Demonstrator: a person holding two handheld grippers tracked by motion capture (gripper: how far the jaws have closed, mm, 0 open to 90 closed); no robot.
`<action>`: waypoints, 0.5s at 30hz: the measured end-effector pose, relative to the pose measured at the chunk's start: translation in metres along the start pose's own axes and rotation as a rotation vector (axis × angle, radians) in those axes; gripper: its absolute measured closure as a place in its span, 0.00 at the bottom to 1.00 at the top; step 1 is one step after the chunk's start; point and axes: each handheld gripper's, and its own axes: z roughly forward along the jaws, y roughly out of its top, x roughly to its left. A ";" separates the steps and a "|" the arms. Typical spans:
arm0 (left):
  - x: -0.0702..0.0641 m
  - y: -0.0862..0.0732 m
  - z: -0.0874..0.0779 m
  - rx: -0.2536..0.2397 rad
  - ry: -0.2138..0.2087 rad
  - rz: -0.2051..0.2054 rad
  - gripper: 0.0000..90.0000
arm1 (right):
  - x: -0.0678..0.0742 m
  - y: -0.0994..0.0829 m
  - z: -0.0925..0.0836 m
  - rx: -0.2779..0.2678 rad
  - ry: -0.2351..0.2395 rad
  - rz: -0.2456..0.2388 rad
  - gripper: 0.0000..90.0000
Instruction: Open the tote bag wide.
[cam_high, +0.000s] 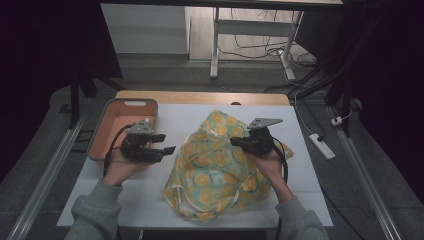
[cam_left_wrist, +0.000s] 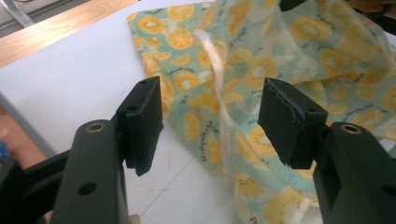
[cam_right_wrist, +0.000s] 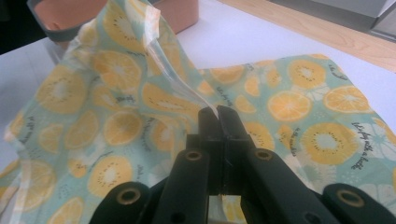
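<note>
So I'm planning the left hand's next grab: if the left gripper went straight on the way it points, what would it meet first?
Most likely the fruit-print cloth: the open left gripper looks along its jaws at a pale hem strip hanging just ahead. Depth is hard to judge.

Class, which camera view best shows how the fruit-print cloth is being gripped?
The right gripper view: the right gripper pinches the fruit-print cloth by its pale edge. The high view shows the whole cloth; the left gripper view shows it hanging beyond open jaws.
</note>
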 end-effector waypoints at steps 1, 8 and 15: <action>0.001 -0.001 -0.001 0.001 0.004 -0.002 0.44 | 0.001 0.000 -0.001 0.000 0.004 -0.001 0.99; 0.012 -0.004 -0.008 -0.003 0.034 -0.019 0.42 | 0.006 0.000 -0.004 -0.001 0.021 -0.017 0.99; 0.022 -0.008 -0.008 0.007 0.069 -0.034 0.39 | 0.008 -0.001 -0.002 0.003 0.025 -0.023 0.99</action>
